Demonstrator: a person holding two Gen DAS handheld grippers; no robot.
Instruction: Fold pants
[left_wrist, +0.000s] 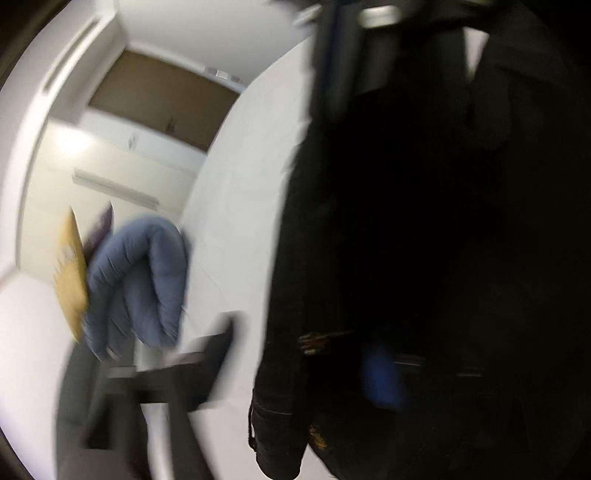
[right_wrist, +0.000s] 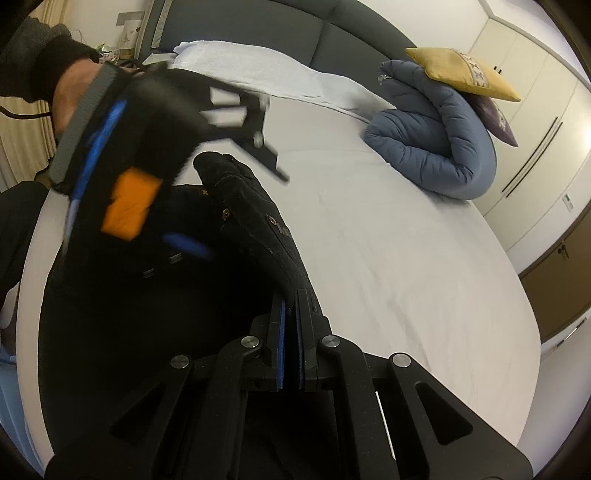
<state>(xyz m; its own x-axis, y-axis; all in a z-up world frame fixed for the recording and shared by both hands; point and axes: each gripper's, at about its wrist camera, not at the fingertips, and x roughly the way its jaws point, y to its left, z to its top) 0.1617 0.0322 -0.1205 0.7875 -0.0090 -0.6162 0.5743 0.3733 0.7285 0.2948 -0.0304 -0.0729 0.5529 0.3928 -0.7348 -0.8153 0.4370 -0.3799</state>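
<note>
Black pants (right_wrist: 236, 236) with metal rivets and pale stitching lie bunched on the white bed (right_wrist: 388, 240). My right gripper (right_wrist: 293, 295) is shut on the pants' waistband edge and holds it lifted off the sheet. My left gripper (right_wrist: 184, 243) shows blurred in the right wrist view, held in a hand over the pants, one blue pad (right_wrist: 186, 243) visible. In the left wrist view the pants (left_wrist: 424, 240) hang close and fill the right half; a blue pad (left_wrist: 382, 376) lies against the fabric. That view is motion-blurred and its jaws are hidden.
A rolled blue quilt (right_wrist: 436, 144) lies at the bed's far right with a yellow cushion (right_wrist: 461, 74) and a purple one (right_wrist: 498, 118) on it. A white folded towel (right_wrist: 258, 70) lies by the dark headboard (right_wrist: 258, 26). Cream wardrobes (right_wrist: 535, 122) stand right.
</note>
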